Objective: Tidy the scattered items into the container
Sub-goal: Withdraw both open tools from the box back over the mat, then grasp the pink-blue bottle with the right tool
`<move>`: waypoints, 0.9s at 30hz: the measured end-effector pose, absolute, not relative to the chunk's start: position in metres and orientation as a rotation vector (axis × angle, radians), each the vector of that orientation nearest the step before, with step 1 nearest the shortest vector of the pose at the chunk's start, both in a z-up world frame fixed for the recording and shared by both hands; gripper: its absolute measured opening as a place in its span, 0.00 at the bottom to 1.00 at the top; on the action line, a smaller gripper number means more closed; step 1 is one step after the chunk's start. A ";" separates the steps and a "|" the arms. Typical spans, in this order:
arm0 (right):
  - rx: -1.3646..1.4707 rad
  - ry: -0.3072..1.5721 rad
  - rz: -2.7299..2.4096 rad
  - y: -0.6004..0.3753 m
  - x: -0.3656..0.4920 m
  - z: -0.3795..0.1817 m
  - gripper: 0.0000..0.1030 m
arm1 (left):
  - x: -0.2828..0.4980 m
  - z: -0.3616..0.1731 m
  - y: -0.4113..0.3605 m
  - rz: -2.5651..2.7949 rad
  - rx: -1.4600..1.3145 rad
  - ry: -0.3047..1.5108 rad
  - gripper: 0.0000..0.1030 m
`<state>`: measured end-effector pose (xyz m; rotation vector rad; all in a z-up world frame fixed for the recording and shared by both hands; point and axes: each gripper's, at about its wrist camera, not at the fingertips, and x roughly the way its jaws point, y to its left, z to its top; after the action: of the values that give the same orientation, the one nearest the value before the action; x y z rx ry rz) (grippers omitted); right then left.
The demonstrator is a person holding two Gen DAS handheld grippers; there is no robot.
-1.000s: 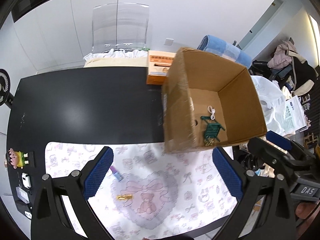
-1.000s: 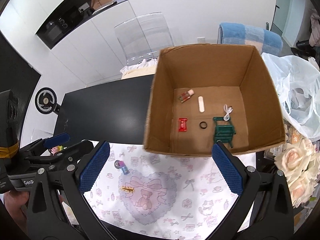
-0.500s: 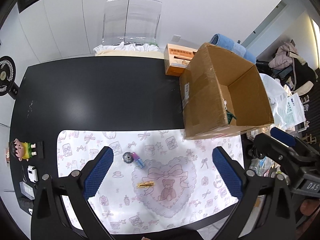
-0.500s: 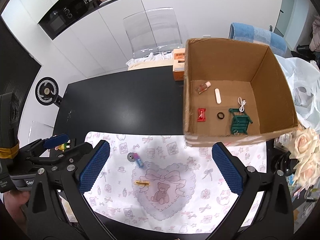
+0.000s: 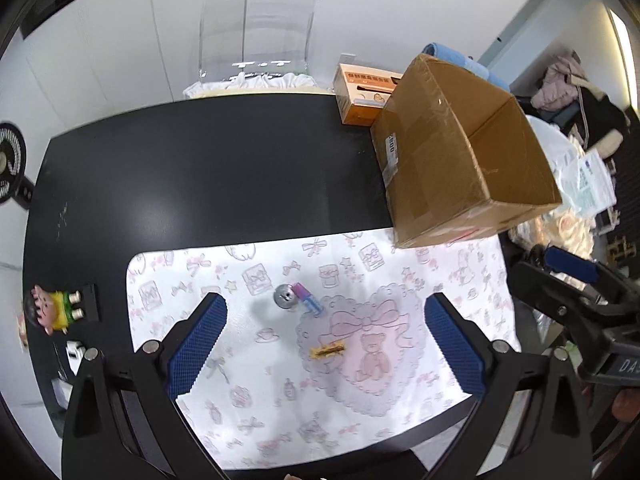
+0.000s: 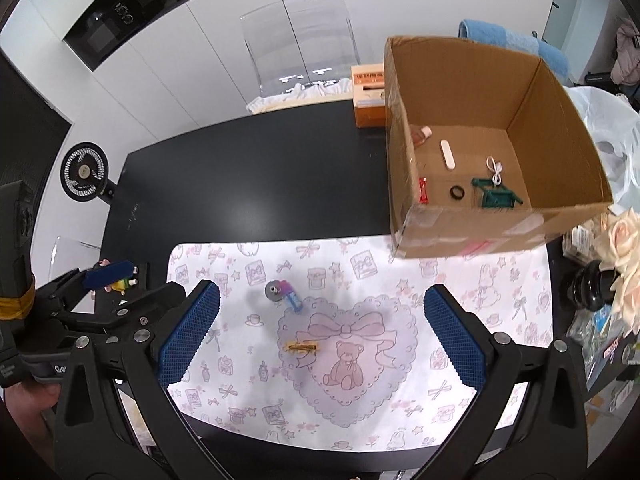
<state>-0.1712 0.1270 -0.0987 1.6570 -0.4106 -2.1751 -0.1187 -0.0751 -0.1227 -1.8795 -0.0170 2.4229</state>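
An open cardboard box [image 6: 472, 236] [image 5: 452, 184] stands on the table's right side, holding several small items, among them a green toy rack [image 6: 495, 196] and a black ring [image 6: 457, 191]. On the white patterned mat [image 6: 460, 280] [image 5: 224, 280] lie a grey disc [image 6: 273, 291] [image 5: 285, 296], a purple-and-blue tube [image 6: 291, 297] [image 5: 308, 301] touching it, and a yellow clip [image 6: 303, 347] [image 5: 328, 350]. My left gripper [image 5: 326, 348] and right gripper [image 6: 320, 336] both hang open and empty above the mat, the clip seen between their pads.
An orange carton [image 5: 362, 98] stands behind the box at the black table's far edge [image 5: 256, 98]. A cartoon figurine [image 5: 52, 312] and small white gadgets sit at the left edge. A fan [image 6: 84, 172], a clear chair [image 6: 304, 48], bags and flowers [image 6: 622, 252] surround the table.
Both grippers have pulled back and left, away from the box toward the mat. The disc, tube and clip now sit nearer the middle of both views. Jaws stay open.
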 end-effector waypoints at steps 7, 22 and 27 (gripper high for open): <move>1.704 -0.416 -2.161 0.112 -0.159 -0.117 1.00 | -0.106 -0.148 -0.097 2.386 -1.923 -0.037 0.96; 1.820 -0.406 -2.079 0.080 -0.128 -0.189 1.00 | -0.077 -0.216 -0.121 2.308 -2.050 0.129 0.96; 1.851 -0.382 -2.051 0.069 -0.123 -0.211 1.00 | -0.071 -0.238 -0.129 2.277 -2.079 0.112 0.96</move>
<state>-0.1235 0.0686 -0.2107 1.8513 -0.3823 -2.0506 -0.0713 -0.1287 -0.2380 -2.0792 0.1123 2.2767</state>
